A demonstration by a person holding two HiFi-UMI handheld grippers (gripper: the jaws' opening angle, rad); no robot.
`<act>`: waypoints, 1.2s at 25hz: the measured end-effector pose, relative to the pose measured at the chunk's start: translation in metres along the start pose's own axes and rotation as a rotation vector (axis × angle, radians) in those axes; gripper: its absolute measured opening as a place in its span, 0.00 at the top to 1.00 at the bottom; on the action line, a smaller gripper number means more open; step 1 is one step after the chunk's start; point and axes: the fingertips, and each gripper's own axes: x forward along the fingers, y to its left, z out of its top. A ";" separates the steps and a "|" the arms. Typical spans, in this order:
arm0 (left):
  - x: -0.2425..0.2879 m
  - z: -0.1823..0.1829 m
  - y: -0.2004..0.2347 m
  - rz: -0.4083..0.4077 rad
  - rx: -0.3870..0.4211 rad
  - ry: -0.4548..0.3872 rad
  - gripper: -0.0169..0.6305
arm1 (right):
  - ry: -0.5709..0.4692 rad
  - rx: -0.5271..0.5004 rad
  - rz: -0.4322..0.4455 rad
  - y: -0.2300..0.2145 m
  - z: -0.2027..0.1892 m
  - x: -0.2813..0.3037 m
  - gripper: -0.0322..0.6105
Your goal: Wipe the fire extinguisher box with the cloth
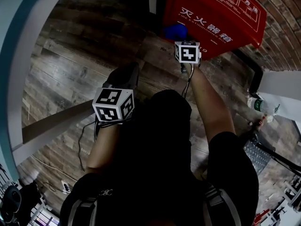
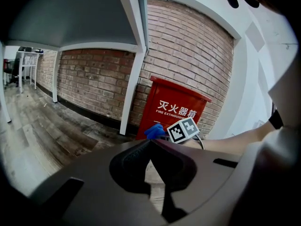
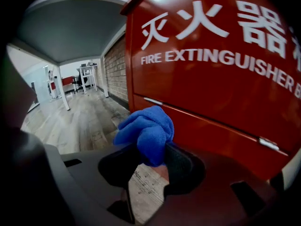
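Right gripper view: right tool (image 3: 151,150) clamps blue cloth (image 3: 145,126).

the fire extinguisher box (image 1: 211,13) stood before the wall (image 2: 188,51); the cloth (image 3: 146,128), between the right gripper's (image 3: 151,153) jaws, lay just before it.

Fire extinguisher box (image 3: 211,79) was red, white lettering. Cloth (image 3: 146,131) was blue. 2 marker cubes (image 1: 114,105) were white with black square patterns. Floor (image 1: 80,65) was grey-brown wood grain; far wall (image 2: 188,46) red-brown brick.
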 end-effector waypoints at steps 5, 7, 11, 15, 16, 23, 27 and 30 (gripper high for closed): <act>0.023 -0.003 -0.023 -0.069 0.016 0.019 0.96 | 0.021 0.054 -0.064 -0.042 -0.028 -0.028 0.69; 0.031 -0.005 -0.034 -0.098 0.028 0.024 0.96 | 0.019 0.077 -0.087 -0.060 -0.039 -0.039 0.69; 0.040 -0.006 -0.051 -0.137 0.048 0.051 0.96 | 0.004 0.122 -0.158 -0.102 -0.064 -0.064 0.69; 0.048 -0.010 -0.058 -0.156 0.054 0.067 0.96 | 0.014 0.146 -0.211 -0.135 -0.083 -0.085 0.69; 0.048 -0.011 -0.058 -0.158 0.052 0.069 0.96 | 0.020 0.144 -0.223 -0.142 -0.088 -0.086 0.69; 0.049 -0.016 -0.046 -0.144 0.045 0.062 0.96 | 0.102 0.168 -0.274 -0.158 -0.127 -0.076 0.69; 0.048 -0.022 -0.035 -0.121 0.032 0.062 0.96 | 0.142 0.212 -0.268 -0.153 -0.139 -0.055 0.69; 0.046 -0.027 -0.027 -0.101 0.024 0.067 0.96 | 0.165 0.212 -0.243 -0.139 -0.142 -0.037 0.69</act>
